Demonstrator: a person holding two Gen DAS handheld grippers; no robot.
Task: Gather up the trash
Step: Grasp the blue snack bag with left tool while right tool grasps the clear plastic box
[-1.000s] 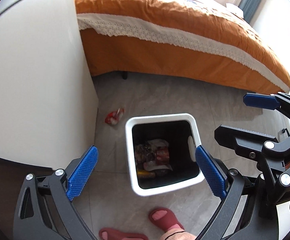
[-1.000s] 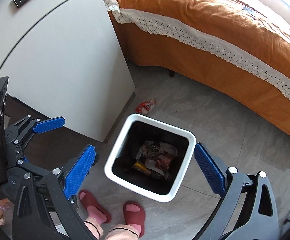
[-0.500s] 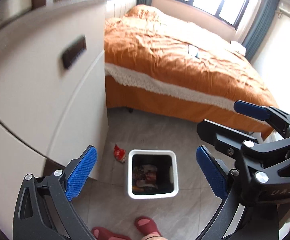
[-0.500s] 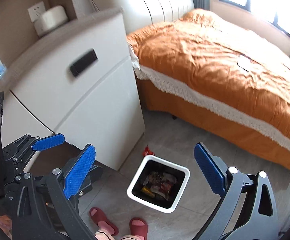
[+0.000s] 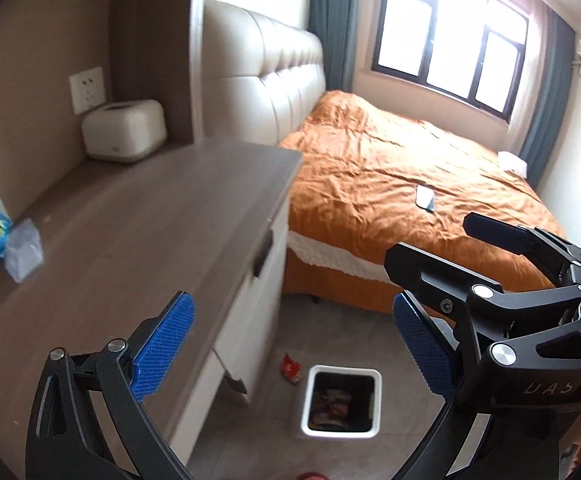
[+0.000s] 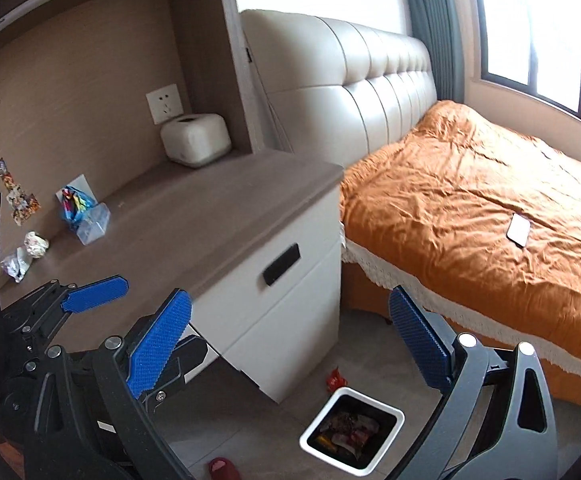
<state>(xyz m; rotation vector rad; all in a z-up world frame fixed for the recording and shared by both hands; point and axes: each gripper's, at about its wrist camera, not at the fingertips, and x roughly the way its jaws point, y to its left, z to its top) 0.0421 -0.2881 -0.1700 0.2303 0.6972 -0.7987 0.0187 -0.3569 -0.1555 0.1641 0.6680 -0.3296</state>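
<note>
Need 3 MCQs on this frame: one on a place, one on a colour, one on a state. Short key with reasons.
1. Where does the red wrapper lie?
A. on the bed
B. on the floor beside the bin
C. on the cabinet top

2. What colour is the bedspread?
A. orange
B. green
C. white

3. How do the left tongs and the right tongs stand?
A. both open and empty
B. left shut on a wrapper
C. both shut

Key: 1 B, the wrapper sits on the tiles just off the rim of the bin, between it and the cabinet. 2 A, the cover is orange, with a white lace trim. 3 A, each wrist view shows its blue pads wide apart with nothing between them.
</note>
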